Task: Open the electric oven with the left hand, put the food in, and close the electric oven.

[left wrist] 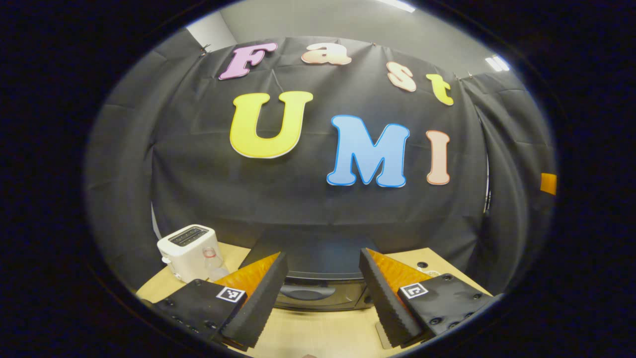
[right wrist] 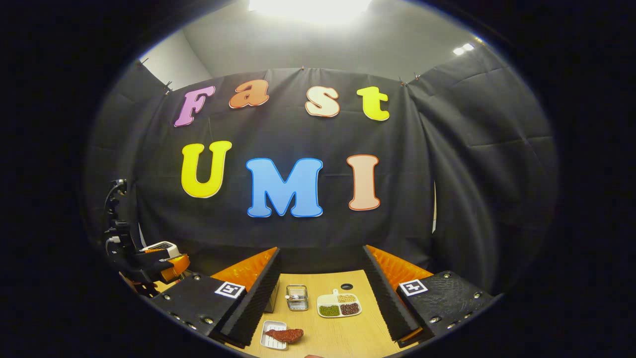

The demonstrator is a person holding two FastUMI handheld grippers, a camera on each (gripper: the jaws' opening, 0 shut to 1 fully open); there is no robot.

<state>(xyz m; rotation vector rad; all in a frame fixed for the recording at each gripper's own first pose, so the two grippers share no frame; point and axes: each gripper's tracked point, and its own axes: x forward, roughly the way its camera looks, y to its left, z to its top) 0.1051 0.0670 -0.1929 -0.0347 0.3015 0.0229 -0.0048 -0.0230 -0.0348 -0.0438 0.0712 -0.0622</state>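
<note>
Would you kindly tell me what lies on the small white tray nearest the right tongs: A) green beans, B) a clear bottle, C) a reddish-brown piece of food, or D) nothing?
C: in the right gripper view, a reddish-brown piece of food lies across the small white tray on the wooden table.

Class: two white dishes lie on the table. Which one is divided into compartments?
The farther dish, holding three separate fillings. The nearer tray carries one reddish piece of food.

bare table (left wrist: 318,333) before oven (left wrist: 318,291) — toaster (left wrist: 189,251) left
</note>
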